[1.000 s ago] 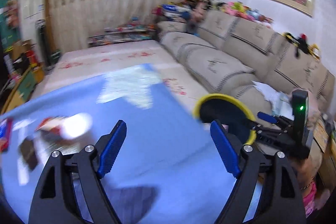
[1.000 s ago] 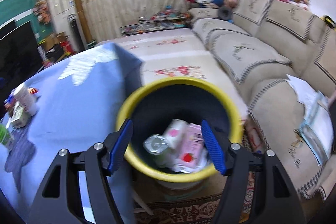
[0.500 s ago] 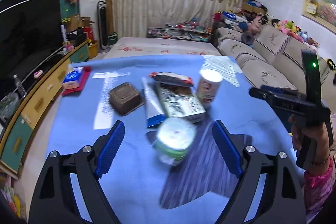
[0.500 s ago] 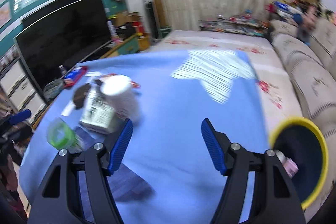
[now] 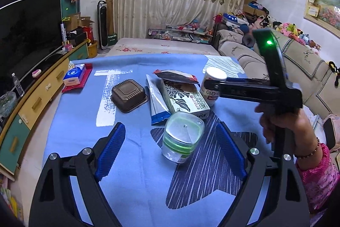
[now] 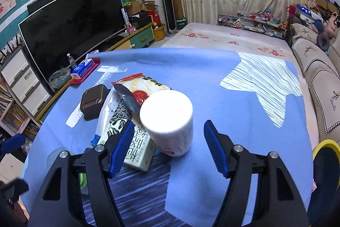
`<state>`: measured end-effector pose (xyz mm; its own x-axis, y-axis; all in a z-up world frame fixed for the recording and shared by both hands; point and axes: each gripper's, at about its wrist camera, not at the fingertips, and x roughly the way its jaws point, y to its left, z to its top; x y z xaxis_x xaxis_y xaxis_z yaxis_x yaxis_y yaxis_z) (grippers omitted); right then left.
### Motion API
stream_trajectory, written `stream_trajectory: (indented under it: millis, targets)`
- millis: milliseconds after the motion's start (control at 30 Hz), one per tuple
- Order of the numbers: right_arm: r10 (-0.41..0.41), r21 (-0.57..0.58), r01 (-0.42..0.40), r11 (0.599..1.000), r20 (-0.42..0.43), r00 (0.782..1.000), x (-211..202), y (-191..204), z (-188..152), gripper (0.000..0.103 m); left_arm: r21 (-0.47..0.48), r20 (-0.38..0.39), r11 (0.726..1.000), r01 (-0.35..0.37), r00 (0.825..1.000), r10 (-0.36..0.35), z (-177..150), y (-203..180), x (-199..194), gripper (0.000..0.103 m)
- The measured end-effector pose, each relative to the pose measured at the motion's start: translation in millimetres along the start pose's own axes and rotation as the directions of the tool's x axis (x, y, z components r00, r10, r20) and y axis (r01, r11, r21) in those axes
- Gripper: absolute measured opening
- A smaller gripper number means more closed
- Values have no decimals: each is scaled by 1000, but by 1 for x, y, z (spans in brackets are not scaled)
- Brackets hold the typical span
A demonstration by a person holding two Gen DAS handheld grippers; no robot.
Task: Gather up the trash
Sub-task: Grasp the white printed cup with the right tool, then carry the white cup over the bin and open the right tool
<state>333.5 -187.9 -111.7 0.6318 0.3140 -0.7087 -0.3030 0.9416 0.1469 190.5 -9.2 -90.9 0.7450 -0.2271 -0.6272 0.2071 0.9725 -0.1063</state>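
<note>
Both tongs are wide open. Right tongs (image 6: 167,146) should slide around the white cup (image 6: 167,122), then squeeze gently.

My left camera looks down along its fingers across the blue table (image 5: 70,142) toward the curtains, with the clear cup (image 5: 182,139) close at lower centre. My right camera faces the same way from farther right, very near the white bottle (image 6: 167,120). Both share the bottle (image 5: 211,83), box (image 5: 183,99) and brown tray (image 5: 128,95)
</note>
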Motion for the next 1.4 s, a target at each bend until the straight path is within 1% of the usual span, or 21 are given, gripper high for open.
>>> stream_trajectory:
  millis: [33, 67, 100, 267, 400, 600, 733, 833, 967, 1100, 1133, 1300, 1400]
  targets:
    - [-3, 0, 3, 1000, 1, 1000, 2, 0, 1, 63, 2, 0, 1000, 1, 1000, -1, 0, -1, 0, 86]
    - [-8, 4, 8, 1000, 5, 1000, 4, -1, 1, 52, 3, -1, 1000, 1, 1000, -1, 0, -2, 0, 86]
    - [-8, 6, 8, 1000, 3, 1000, 6, -1, 2, 47, 5, -1, 1000, 3, 1000, -3, 0, -3, 0, 86]
    - [-15, 11, 15, 1000, 15, 1000, -3, -3, -2, 47, 6, -6, 1000, 1, 1000, -1, -1, -6, 2, 86]
    - [-15, 31, 14, 999, 39, 999, -21, -10, -5, 47, 11, -8, 1000, 4, 1000, -4, -1, -10, 4, 86]
    - [-29, 71, 24, 997, 66, 997, -51, -30, -16, 47, 33, -19, 999, 14, 1000, -13, -2, -20, 7, 86]
    - [-62, 107, 53, 993, 83, 995, -71, -49, -29, 47, 48, -29, 999, 22, 999, -21, -2, -29, 11, 86]
    - [-119, 147, 105, 984, 86, 989, -87, -72, -43, 47, 56, -36, 998, 26, 999, -24, -3, -34, 14, 86]
    - [-213, 223, 189, 956, 89, 973, -107, -110, -62, 47, 63, -48, 998, 30, 998, -27, -4, -40, 19, 86]
    - [-303, 306, 268, 914, 72, 950, -124, -150, -83, 47, 60, -66, 997, 40, 997, -36, -5, -44, 25, 86]
    - [-330, 332, 292, 897, 63, 942, -128, -164, -90, 47, 60, -69, 997, 43, 997, -39, -5, -45, 27, 86]
    - [-406, 397, 368, 841, 14, 914, -132, -206, -111, 47, 69, -78, 997, 39, 996, -33, -6, -48, 31, 86]
    - [-427, 422, 394, 817, -16, 904, -127, -224, -121, 47, 71, -83, 997, 34, 996, -28, -6, -49, 33, 86]
